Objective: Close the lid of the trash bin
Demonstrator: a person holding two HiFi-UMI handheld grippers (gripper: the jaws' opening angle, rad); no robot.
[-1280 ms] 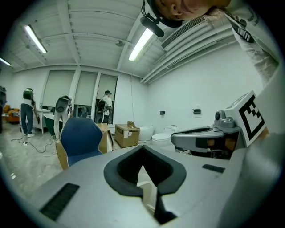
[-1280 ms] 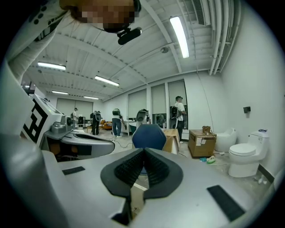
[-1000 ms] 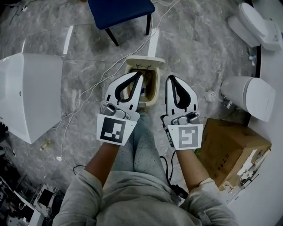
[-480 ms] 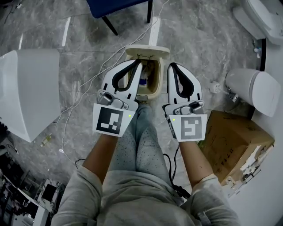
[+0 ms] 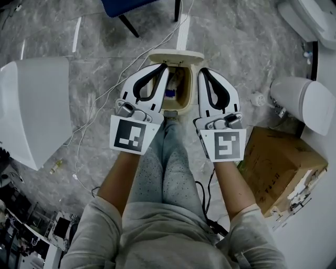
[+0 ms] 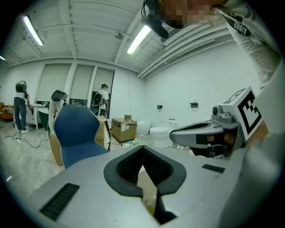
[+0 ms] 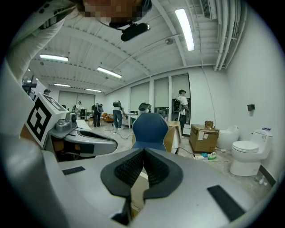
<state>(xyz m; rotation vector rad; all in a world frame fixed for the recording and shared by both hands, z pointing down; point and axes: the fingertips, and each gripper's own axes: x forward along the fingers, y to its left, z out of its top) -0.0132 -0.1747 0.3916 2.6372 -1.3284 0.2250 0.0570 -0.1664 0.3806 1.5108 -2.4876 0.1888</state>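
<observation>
My left gripper [image 5: 164,69], my right gripper [image 5: 202,72]: jaws together, empty, flanking beige trash bin [image 5: 188,94]; lid [image 5: 176,55] raised.

Trash bin [image 5: 178,106] between chair [image 5: 137,6] and legs [image 5: 165,163]

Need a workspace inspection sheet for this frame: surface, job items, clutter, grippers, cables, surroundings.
Surface: grey marbled floor; no table in view.
Job's things: beige trash bin, lid standing open, litter inside.
Clutter: cardboard box at right; small bottle on the floor at left.
Grippers: left gripper and right gripper side by side over the bin in the head view; jaws shut, nothing between them.
Cables: white cable across the floor; black cable by the person's legs.
Surroundings: blue chair beyond the bin, toilet at right, people far off.
</observation>
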